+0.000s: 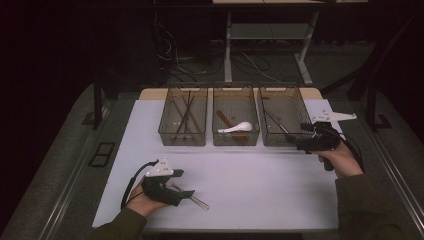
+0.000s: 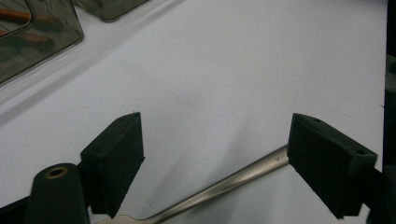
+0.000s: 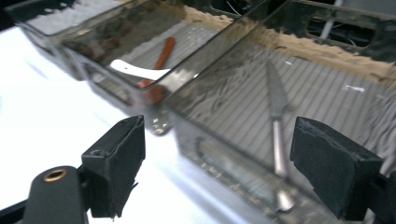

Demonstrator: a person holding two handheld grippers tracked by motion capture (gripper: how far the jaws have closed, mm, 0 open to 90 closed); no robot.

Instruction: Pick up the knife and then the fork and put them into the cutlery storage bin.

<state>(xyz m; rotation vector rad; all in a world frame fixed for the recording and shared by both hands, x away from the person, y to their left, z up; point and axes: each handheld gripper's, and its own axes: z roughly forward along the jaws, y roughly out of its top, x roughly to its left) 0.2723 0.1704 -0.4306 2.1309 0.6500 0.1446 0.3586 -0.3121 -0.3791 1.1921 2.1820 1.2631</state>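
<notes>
A metal utensil (image 1: pixel 198 201) lies on the white table (image 1: pixel 250 180) at the front left. In the left gripper view its handle (image 2: pixel 233 179) runs slanting across the gap between the jaws, low on the table. My left gripper (image 1: pixel 189 194) (image 2: pixel 217 126) is open around it, with the pads apart. My right gripper (image 1: pixel 291 140) (image 3: pixel 219 126) is open with nothing between its pads. It hovers at the front wall of the right-hand bin (image 1: pixel 280 90) (image 3: pixel 224 154), where a metal knife (image 3: pixel 276 105) (image 1: pixel 274 121) lies inside.
Three smoky clear bins stand in a row at the back of the table. The left bin (image 1: pixel 182 138) holds dark chopsticks (image 1: pixel 186 112). The middle bin (image 1: pixel 236 140) holds a white spoon (image 1: pixel 239 128) (image 3: pixel 135 70) and a brown one (image 1: pixel 225 119) (image 3: pixel 163 49).
</notes>
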